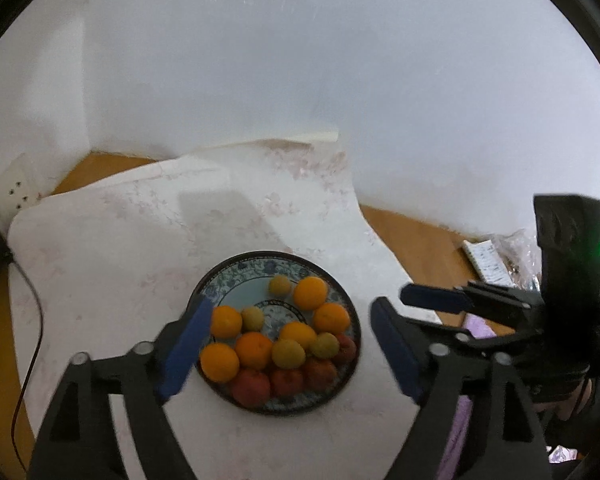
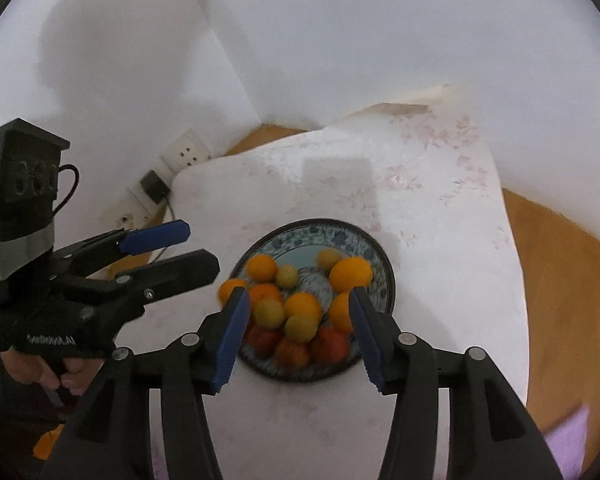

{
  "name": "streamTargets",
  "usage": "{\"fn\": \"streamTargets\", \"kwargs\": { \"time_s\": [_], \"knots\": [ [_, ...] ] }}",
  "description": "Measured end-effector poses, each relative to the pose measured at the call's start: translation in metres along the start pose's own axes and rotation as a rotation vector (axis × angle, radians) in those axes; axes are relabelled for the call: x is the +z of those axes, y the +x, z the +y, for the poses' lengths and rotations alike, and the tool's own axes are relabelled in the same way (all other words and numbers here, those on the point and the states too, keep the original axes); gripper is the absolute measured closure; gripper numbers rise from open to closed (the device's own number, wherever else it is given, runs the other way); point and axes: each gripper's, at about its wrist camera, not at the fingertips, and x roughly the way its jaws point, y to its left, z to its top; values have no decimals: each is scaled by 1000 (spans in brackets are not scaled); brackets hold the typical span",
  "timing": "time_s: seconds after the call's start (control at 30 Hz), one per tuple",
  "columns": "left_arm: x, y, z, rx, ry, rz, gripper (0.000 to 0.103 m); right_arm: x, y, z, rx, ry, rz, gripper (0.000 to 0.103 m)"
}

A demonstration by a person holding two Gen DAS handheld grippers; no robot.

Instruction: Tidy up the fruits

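Note:
A round blue-patterned plate [image 1: 236, 270] [image 2: 370, 246] on a white floral cloth holds several oranges [image 1: 310, 293] [image 2: 350, 274], small yellow fruits [image 1: 288, 354] [image 2: 269, 312] and red fruits [image 1: 252, 387] [image 2: 330, 346] at its near side. My left gripper [image 1: 290, 346] is open and empty above the plate's near side. My right gripper [image 2: 298, 334] is open and empty over the plate. In the left wrist view the right gripper [image 1: 418, 308] hovers right of the plate. In the right wrist view the left gripper [image 2: 186, 248] hovers left of it.
The white floral cloth [image 1: 132, 240] [image 2: 440, 208] covers a wooden table [image 1: 416, 240] [image 2: 560, 280] against white walls. A wall socket [image 1: 14, 194] [image 2: 186, 154] and a cable [image 1: 36, 320] are at the left. A small ruled pad [image 1: 486, 260] and crinkled plastic lie at the right. Purple cloth [image 2: 568, 436] lies at the near right.

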Motion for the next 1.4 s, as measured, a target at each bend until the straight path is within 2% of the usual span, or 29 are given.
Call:
{"fn": "streamTargets", "kwargs": {
  "time_s": [0.13,0.3,0.47,0.73,1.2,1.4],
  "knots": [
    [-19,-20,-9,22,-6,-24,10,-29,-21,10,3,17,-5,37],
    [-44,-34,-12,52,-27,-30,8,-59,-30,18,-8,16,27,33],
    [-58,-42,-13,49,-36,-35,8,-69,-37,20,-17,23,26,25],
    [-61,-45,-11,34,-14,-31,5,-73,-41,27,-29,1,9,10],
    [-67,-39,-7,44,-32,-13,4,-74,-40,26,-51,-7,20,8],
    [-65,-38,-11,68,-3,-11,3,-74,-40,26,-49,-10,22,8]
  ]
}}
